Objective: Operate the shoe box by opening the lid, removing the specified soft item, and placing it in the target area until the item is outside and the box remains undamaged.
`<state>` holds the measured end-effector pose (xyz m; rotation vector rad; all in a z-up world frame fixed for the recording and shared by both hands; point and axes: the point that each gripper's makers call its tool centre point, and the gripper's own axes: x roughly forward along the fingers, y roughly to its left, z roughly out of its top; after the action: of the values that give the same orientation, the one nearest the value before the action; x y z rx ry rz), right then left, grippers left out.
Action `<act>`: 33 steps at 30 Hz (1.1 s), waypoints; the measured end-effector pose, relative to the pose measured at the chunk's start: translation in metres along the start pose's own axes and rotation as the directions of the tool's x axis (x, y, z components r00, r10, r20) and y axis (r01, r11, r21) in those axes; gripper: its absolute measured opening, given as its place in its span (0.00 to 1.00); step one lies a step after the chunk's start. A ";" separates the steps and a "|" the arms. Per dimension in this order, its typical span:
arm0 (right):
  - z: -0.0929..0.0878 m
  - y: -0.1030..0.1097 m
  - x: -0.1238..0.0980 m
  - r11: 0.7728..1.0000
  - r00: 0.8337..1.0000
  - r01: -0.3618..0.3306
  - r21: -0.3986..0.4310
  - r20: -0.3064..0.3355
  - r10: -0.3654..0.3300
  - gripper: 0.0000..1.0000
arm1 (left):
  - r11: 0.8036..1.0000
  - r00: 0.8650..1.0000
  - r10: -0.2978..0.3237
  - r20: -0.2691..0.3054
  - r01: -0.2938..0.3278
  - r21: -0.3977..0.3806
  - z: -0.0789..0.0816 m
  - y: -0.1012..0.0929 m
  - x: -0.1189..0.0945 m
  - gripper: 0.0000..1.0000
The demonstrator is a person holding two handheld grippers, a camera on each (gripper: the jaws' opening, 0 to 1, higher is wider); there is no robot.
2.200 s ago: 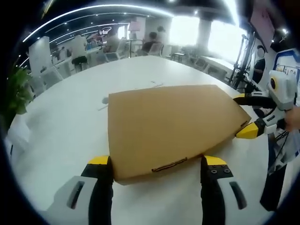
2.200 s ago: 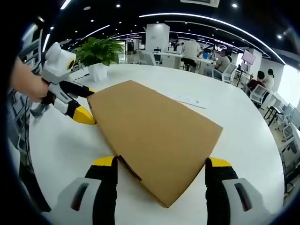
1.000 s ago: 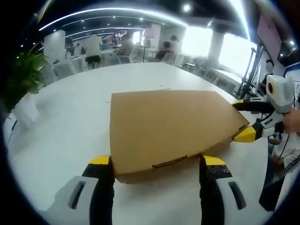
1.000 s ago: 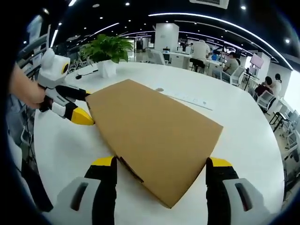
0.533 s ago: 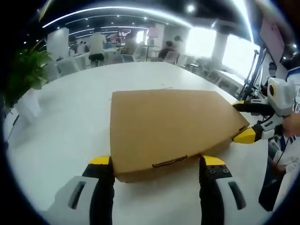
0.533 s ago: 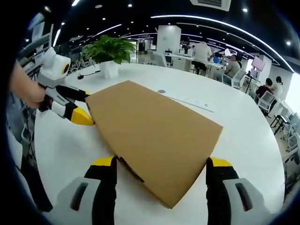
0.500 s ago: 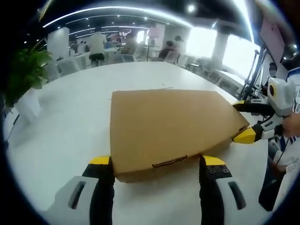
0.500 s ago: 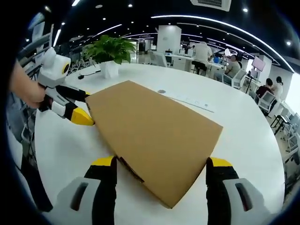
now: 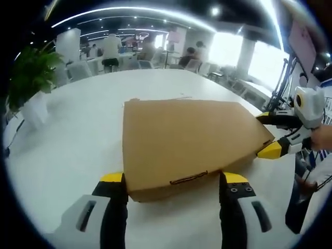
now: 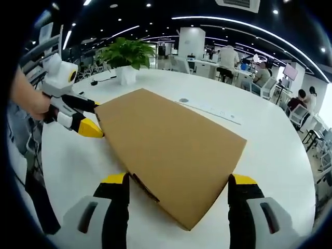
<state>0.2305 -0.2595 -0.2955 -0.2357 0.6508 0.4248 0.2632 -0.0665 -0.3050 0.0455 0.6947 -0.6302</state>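
Observation:
A closed brown cardboard shoe box [image 9: 192, 135] lies low over the white table [image 9: 67, 140], lid down and flat. My left gripper [image 9: 172, 179] clamps one short end, its yellow-tipped jaws pressed against both sides by a slot in the lid. At the far right corner my right gripper [image 9: 267, 133] holds the box between its yellow tips. In the right gripper view the same box [image 10: 166, 140] runs away from my right gripper [image 10: 179, 180], whose jaws press on its near corner. At the box's far left end is the left gripper [image 10: 93, 118], held by a hand [image 10: 28, 96]. The soft item is hidden inside.
A potted plant [image 10: 127, 54] in a white pot stands on the table beyond the box, also the plant [image 9: 28, 78] at the left. A thin paper strip [image 10: 212, 110] lies past the box. People, desks and chairs fill the background. A dark stand [image 9: 277, 78] rises at the right.
The room behind has swung in both views while the box stays fixed between both pairs of jaws; the plant has come further into the left gripper view.

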 end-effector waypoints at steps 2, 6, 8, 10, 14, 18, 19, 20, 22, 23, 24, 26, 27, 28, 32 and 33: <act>0.000 0.001 -0.001 1.000 1.000 0.000 -0.001 0.000 0.000 0.79 | 1.000 1.000 0.004 -0.001 -0.004 0.000 0.000 -0.001 0.000 0.73; -0.001 0.001 -0.001 1.000 1.000 0.000 -0.001 -0.005 0.000 0.79 | 1.000 1.000 0.004 -0.001 -0.004 0.001 0.000 -0.001 0.000 0.72; -0.001 0.002 -0.001 1.000 1.000 -0.001 -0.002 -0.007 0.001 0.79 | 1.000 1.000 0.007 -0.003 -0.007 -0.001 -0.001 -0.001 -0.001 0.72; -0.002 0.003 -0.002 1.000 1.000 -0.003 -0.002 -0.009 0.003 0.79 | 1.000 1.000 0.007 0.001 -0.007 -0.002 -0.002 -0.001 -0.003 0.72; -0.003 0.006 -0.004 1.000 1.000 -0.008 -0.005 -0.010 0.008 0.79 | 1.000 1.000 0.015 0.002 -0.015 -0.008 -0.006 -0.003 -0.007 0.73; -0.004 0.008 -0.005 1.000 1.000 -0.014 -0.010 -0.015 0.014 0.79 | 1.000 1.000 0.021 0.006 -0.021 -0.015 -0.008 -0.004 -0.010 0.73; -0.004 0.008 -0.005 1.000 1.000 -0.015 -0.010 -0.015 0.015 0.79 | 1.000 1.000 0.024 0.003 -0.024 -0.018 -0.008 -0.004 -0.010 0.73; -0.004 0.009 -0.006 1.000 1.000 -0.016 -0.011 -0.014 0.016 0.79 | 0.999 1.000 0.026 0.002 -0.026 -0.020 -0.008 -0.004 -0.010 0.73; -0.004 0.009 -0.006 1.000 1.000 -0.017 -0.012 -0.013 0.017 0.79 | 0.999 1.000 0.025 0.004 -0.025 -0.021 -0.009 -0.004 -0.012 0.73; -0.005 0.010 -0.006 1.000 1.000 -0.017 -0.012 -0.013 0.016 0.79 | 0.999 1.000 0.025 0.004 -0.025 -0.022 -0.010 -0.004 -0.012 0.72; -0.005 0.010 -0.007 1.000 1.000 -0.016 -0.012 -0.012 0.016 0.79 | 0.999 1.000 0.024 0.005 -0.024 -0.022 -0.010 -0.004 -0.012 0.72; -0.005 0.011 -0.007 1.000 1.000 -0.016 -0.012 -0.010 0.016 0.79 | 0.999 1.000 0.024 0.005 -0.024 -0.024 -0.010 -0.004 -0.013 0.72; -0.005 0.011 -0.007 1.000 1.000 -0.016 -0.012 -0.008 0.016 0.79 | 0.999 1.000 0.023 0.005 -0.023 -0.025 -0.011 -0.004 -0.013 0.72; -0.005 0.011 -0.007 1.000 1.000 -0.016 -0.011 -0.008 0.015 0.79 | 0.999 1.000 0.022 0.005 -0.022 -0.025 -0.011 -0.005 -0.013 0.72; -0.005 0.012 -0.007 1.000 1.000 -0.015 -0.012 -0.007 0.015 0.79 | 0.999 1.000 0.026 -0.003 -0.026 -0.031 -0.012 -0.005 -0.014 0.72; -0.006 0.012 -0.007 1.000 1.000 -0.016 -0.014 -0.009 0.016 0.79 | 0.999 1.000 0.028 -0.003 -0.028 -0.032 -0.012 -0.005 -0.014 0.72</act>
<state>0.2171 -0.2533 -0.2963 -0.2456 0.6591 0.4435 0.2452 -0.0601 -0.3055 0.0264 0.7054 -0.5922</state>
